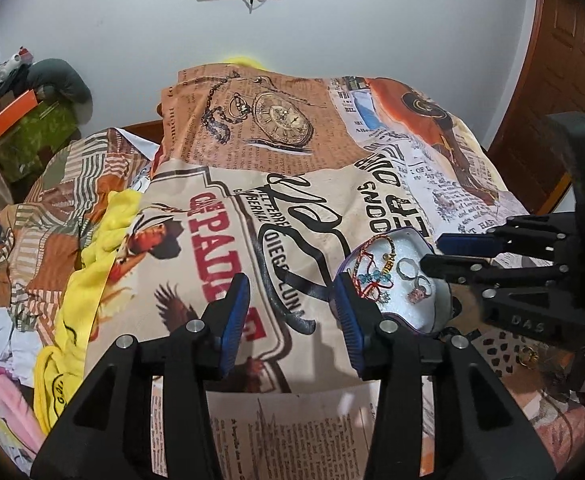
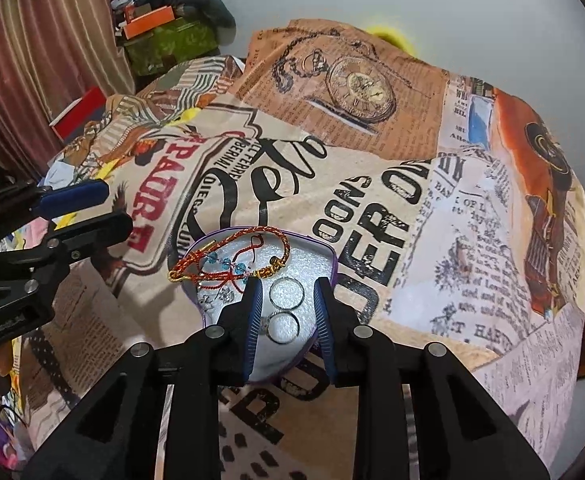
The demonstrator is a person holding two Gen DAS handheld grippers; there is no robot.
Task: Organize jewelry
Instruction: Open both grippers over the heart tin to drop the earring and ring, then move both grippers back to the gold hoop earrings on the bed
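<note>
A purple-rimmed tray with white foam lining lies on the printed cloth. In it are a red-and-gold braided bracelet, a string of blue beads and two silver rings. My right gripper is open, its blue pads either side of the rings, just above the tray. It also shows in the left wrist view. My left gripper is open and empty, left of the tray, and shows in the right wrist view.
The surface is a bed or table draped in a newspaper-print cloth. A yellow garment and mixed clothes lie at the left. Boxes and bags are stacked by a curtain. A wooden door stands at the right.
</note>
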